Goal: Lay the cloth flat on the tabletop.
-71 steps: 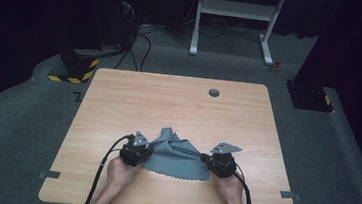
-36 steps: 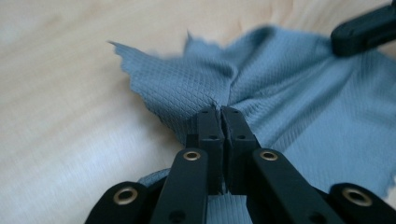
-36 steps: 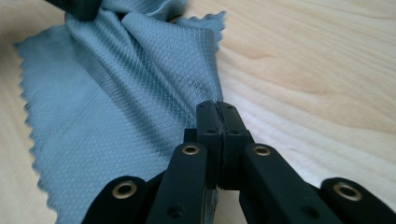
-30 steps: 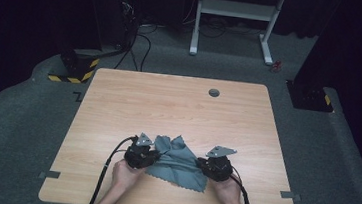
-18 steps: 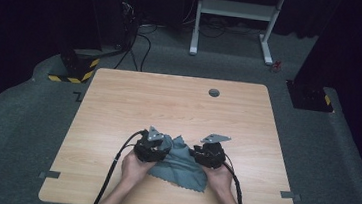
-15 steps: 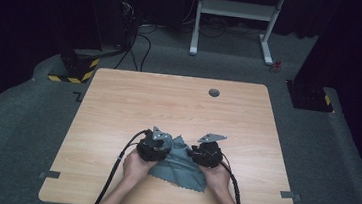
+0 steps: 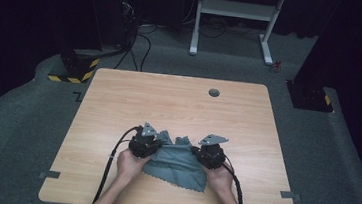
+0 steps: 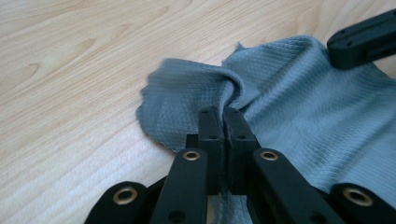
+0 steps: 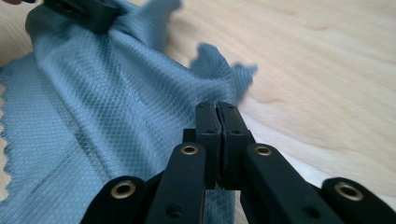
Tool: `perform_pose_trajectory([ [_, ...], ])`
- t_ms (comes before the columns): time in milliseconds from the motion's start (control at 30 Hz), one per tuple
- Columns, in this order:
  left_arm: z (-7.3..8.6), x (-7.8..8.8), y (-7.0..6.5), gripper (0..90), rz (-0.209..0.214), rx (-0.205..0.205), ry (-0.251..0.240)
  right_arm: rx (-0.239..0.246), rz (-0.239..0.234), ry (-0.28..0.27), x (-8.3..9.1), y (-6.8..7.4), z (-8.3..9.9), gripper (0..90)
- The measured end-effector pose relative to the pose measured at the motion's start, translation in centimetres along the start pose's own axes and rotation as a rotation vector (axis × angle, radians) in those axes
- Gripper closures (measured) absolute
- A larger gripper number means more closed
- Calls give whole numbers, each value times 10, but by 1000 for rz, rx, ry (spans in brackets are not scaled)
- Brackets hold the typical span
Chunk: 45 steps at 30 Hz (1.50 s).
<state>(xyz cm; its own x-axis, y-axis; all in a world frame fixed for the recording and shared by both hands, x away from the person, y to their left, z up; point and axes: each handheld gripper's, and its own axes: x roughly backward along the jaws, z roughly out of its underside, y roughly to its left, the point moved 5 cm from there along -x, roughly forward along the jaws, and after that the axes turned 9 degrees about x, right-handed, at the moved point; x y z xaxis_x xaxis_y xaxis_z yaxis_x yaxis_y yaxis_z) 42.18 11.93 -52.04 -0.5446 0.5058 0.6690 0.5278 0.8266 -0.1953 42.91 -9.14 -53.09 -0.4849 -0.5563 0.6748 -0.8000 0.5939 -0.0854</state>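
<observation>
While the grey-blue waffle-weave cloth [image 7: 178, 161] lies on the wooden table [image 7: 179, 102] near its front edge, the left gripper [image 8: 223, 122] and right gripper [image 9: 217, 116], jaws just closed, each pinch a fold.

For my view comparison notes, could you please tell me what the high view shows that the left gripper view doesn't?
High view alone: the person's hands, the whole table with its round hole, and the floor behind. Left gripper view alone: the left claw shut, its jaws just closed on a bunched fold, and the weave. Both: the grey-blue cloth on the wood, and the right claw.
</observation>
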Motion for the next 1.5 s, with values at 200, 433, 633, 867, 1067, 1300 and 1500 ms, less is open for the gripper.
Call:
perform_pose_trajectory([
  [200, 28, 0, 2, 857, 27, 21, 59, 47, -21, 20, 7, 12, 10, 877],
  [433, 28, 12, 6, 656, 8, 40, 32, 33, -55, -22, 13, 17, 8, 749],
  [633, 13, 5, 19, 571, -125, 19, 3, -20, 10, -1, 5, -1, -8, 722],
  [867, 18, -16, 32, 581, -171, 41, 61, -54, 75, 71, -31, -9, -4, 705],
  [1067, 17, -18, 31, 698, -136, 14, 54, -10, 67, 86, -36, -6, -3, 850],
  [1300, 11, -16, 31, 893, -161, -37, 80, -20, 93, 74, -27, -13, 0, 900],
  [1500, -6, -4, 38, 893, -197, -45, 6, -35, 158, 40, -2, -37, -1, 900],
])
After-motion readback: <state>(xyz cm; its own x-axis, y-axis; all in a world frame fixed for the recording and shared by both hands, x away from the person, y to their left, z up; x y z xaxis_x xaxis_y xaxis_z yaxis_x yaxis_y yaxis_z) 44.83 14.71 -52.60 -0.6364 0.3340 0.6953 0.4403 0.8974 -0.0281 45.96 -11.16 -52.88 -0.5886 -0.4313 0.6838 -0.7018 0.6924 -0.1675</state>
